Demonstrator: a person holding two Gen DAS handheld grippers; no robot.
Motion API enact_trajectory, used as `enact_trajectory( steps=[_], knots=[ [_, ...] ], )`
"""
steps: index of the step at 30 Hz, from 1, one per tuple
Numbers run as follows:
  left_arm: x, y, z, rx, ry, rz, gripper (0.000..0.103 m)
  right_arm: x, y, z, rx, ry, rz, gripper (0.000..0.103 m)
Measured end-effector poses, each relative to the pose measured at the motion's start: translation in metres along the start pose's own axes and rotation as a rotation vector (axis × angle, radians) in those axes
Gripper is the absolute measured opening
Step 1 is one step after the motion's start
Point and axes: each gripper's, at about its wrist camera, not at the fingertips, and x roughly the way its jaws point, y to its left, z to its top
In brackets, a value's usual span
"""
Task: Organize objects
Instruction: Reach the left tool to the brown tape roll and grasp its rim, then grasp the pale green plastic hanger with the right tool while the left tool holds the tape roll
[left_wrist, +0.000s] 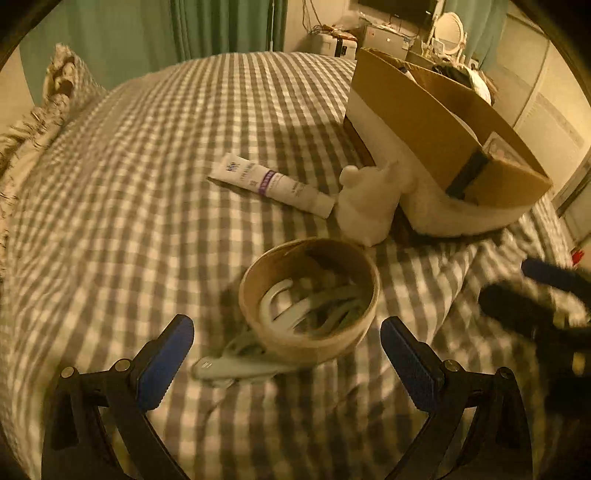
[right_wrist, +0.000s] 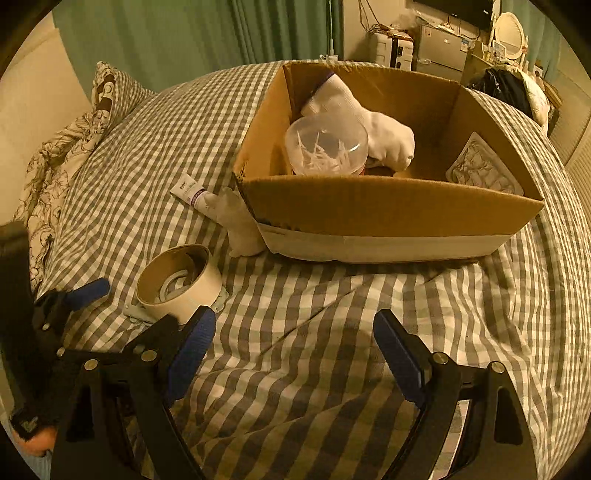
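Observation:
A tape roll (left_wrist: 310, 299) (right_wrist: 181, 284) lies on the checked bed over pale clothes hangers (left_wrist: 229, 365). A white tube (left_wrist: 271, 184) (right_wrist: 190, 192) and a white sock (left_wrist: 364, 206) (right_wrist: 240, 221) lie beside a cardboard box (left_wrist: 443, 147) (right_wrist: 388, 214). The box holds a clear tub of picks (right_wrist: 327, 144), white socks (right_wrist: 369, 122) and a packet (right_wrist: 484, 166). My left gripper (left_wrist: 288, 350) is open, just before the tape roll. My right gripper (right_wrist: 295, 347) is open and empty over bare bedding, right of the roll.
A patterned pillow (right_wrist: 62, 147) (left_wrist: 55, 96) lies at the bed's left. Green curtains (right_wrist: 166, 37) hang behind. A mirror (right_wrist: 509, 29), dark clothes and appliances stand past the bed's far right. The right gripper shows at the right edge of the left wrist view (left_wrist: 546, 295).

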Motion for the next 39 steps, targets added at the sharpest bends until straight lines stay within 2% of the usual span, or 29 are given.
enact_trajectory(
  steps=[6, 8, 9, 13, 16, 20, 24, 30, 34, 39],
  knots=[
    [0.023, 0.000, 0.007, -0.020, 0.046, -0.051, 0.101, 0.001, -0.002, 0.001, 0.016, 0.003, -0.002, 0.087],
    [0.028, 0.000, 0.009, -0.023, 0.079, -0.042, 0.087, 0.002, -0.001, 0.001, 0.014, 0.006, -0.007, 0.087],
    [0.028, -0.001, 0.008, -0.018, 0.080, -0.058, 0.084, 0.003, -0.001, 0.000, 0.012, 0.007, -0.010, 0.087],
    [0.015, 0.001, 0.004, -0.018, 0.046, -0.047, 0.084, 0.002, 0.001, 0.000, 0.005, 0.005, -0.020, 0.087],
    [-0.007, 0.009, 0.001, -0.040, -0.007, -0.035, 0.084, 0.002, 0.001, 0.000, 0.006, 0.004, -0.028, 0.087],
    [-0.046, 0.029, -0.004, -0.058, -0.100, -0.034, 0.083, 0.002, 0.005, 0.000, -0.006, 0.004, -0.052, 0.087],
    [-0.071, 0.053, -0.009, -0.064, -0.154, -0.006, 0.084, 0.001, 0.013, -0.001, -0.040, -0.017, -0.088, 0.087],
    [-0.073, 0.089, -0.022, -0.091, -0.164, 0.077, 0.083, -0.005, 0.044, -0.002, -0.156, -0.047, -0.096, 0.087],
    [-0.065, 0.101, -0.029, -0.115, -0.141, 0.078, 0.083, 0.002, 0.075, -0.003, -0.240, -0.035, -0.029, 0.087],
    [-0.068, 0.102, -0.031, -0.096, -0.143, 0.095, 0.083, 0.026, 0.115, -0.010, -0.403, 0.023, 0.000, 0.087]
  ],
)
